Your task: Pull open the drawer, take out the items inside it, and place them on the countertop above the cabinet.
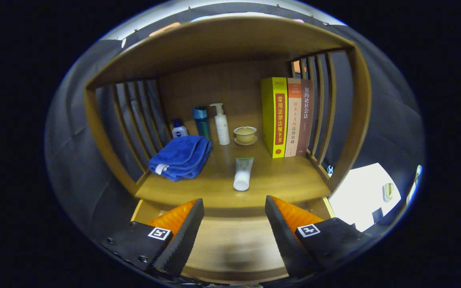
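The wooden countertop (pixel 286 180) of the cabinet lies just beyond my fingers. On it a white tube (pixel 242 174) lies flat with its cap toward me, and a folded blue towel (pixel 182 157) sits to its left. Below the counter's front edge, the pulled-out drawer (pixel 234 240) shows its bare wooden bottom between and under my fingers. My gripper (pixel 234 202) is open over the drawer, holding nothing, with the fingertips close to the counter's front edge.
At the back of the counter stand a small blue-capped bottle (pixel 179 129), a teal bottle (pixel 202 122), a white pump bottle (pixel 221 126), a cup on a saucer (pixel 245 135) and three upright books (pixel 286 116). Slatted side walls (pixel 134 116) and a wooden top board (pixel 214 44) enclose it.
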Demonstrator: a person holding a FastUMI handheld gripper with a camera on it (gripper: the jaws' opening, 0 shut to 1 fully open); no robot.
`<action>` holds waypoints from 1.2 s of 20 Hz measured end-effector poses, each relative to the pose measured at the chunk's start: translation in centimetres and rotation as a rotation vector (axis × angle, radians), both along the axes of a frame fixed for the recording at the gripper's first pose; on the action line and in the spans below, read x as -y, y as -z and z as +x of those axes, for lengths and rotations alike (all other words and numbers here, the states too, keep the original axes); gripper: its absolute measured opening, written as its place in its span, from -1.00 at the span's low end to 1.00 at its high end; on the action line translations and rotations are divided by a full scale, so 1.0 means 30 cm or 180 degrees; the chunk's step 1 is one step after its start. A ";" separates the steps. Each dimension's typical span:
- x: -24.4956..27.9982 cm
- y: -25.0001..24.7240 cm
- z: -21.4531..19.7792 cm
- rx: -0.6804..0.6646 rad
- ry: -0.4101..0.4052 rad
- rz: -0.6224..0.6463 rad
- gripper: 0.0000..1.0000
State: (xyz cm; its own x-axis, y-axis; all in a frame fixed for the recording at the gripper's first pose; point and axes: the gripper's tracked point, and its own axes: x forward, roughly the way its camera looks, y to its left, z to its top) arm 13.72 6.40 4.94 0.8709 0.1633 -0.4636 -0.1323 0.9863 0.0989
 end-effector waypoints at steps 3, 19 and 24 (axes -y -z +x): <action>-0.014 0.000 -0.132 0.0280 0.0008 0.0004 0.98; 0.010 0.342 -0.538 0.0832 0.0168 -0.0229 0.98; -0.018 0.474 -0.551 0.0720 0.0087 -0.0238 0.98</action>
State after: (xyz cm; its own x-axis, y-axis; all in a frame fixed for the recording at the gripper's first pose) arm -2.80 6.94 -9.27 0.9576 0.1106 -0.2660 -0.1158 0.9933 -0.0036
